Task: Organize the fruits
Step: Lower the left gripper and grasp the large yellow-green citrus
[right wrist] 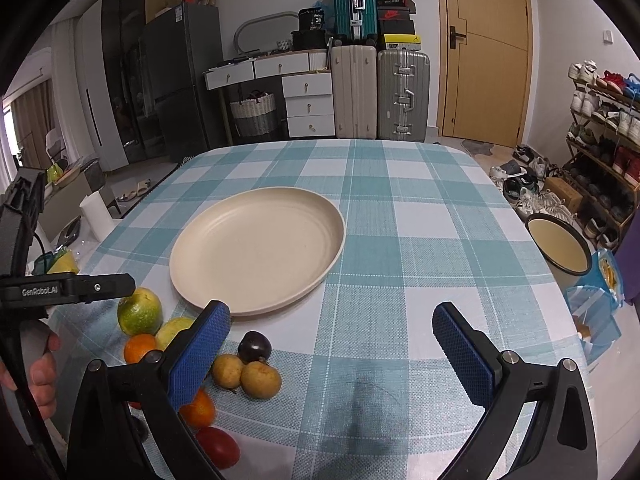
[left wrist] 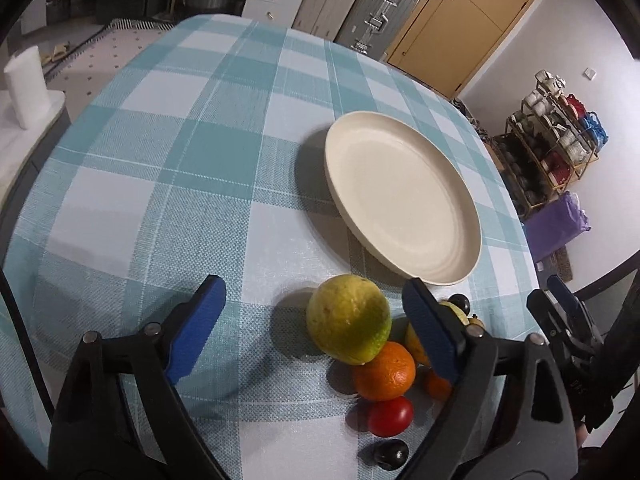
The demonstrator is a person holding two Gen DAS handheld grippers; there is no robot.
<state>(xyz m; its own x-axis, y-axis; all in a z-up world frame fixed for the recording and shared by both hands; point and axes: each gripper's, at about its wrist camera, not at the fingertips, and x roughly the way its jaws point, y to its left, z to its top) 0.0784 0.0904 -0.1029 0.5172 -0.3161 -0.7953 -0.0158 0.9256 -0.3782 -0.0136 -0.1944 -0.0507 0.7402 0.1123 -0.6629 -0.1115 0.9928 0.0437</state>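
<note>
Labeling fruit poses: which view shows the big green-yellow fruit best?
Left wrist view: the green-yellow fruit sits large and unobstructed between the open left tongs. Right wrist view shows it small, at the edge, partly behind the other device.

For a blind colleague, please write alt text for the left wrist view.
Open left tongs with blue pads straddle a large yellow-green fruit on a blue checked tablecloth. Beside it lie an orange, a red tomato and small dark fruits; an empty cream plate sits beyond.

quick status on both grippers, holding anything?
Left gripper: open, holding nothing; green-yellow fruit sits between its fingers, untouched.
Right gripper: open, empty.
</note>
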